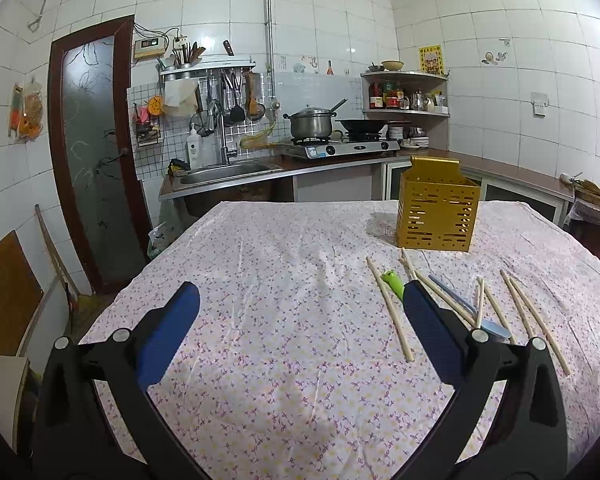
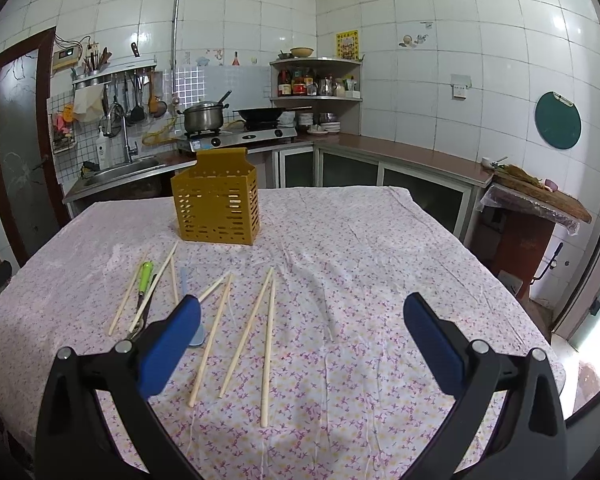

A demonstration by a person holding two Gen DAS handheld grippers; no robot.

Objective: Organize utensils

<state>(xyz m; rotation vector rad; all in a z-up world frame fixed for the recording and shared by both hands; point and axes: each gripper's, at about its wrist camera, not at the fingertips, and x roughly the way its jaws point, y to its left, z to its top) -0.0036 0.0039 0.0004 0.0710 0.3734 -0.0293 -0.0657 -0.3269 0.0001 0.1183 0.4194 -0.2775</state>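
Observation:
A gold perforated utensil holder (image 1: pixel 437 215) (image 2: pixel 216 208) stands upright on the flowered tablecloth. In front of it lie several wooden chopsticks (image 1: pixel 390 314) (image 2: pixel 246 330), a green-handled tool (image 1: pixel 393 283) (image 2: pixel 144 276) and a pale blue spoon (image 1: pixel 466 306) (image 2: pixel 185 282), all loose on the cloth. My left gripper (image 1: pixel 300 300) is open and empty, hovering left of the utensils. My right gripper (image 2: pixel 300 312) is open and empty, above the cloth just right of the chopsticks.
The table (image 1: pixel 260 320) (image 2: pixel 380 264) is covered by a wrinkled cloth. Behind it are a sink (image 1: pixel 228 170), a stove with a pot (image 1: pixel 312 124) and a wok, and a corner shelf (image 2: pixel 316 80). A door (image 1: pixel 96 152) is at left.

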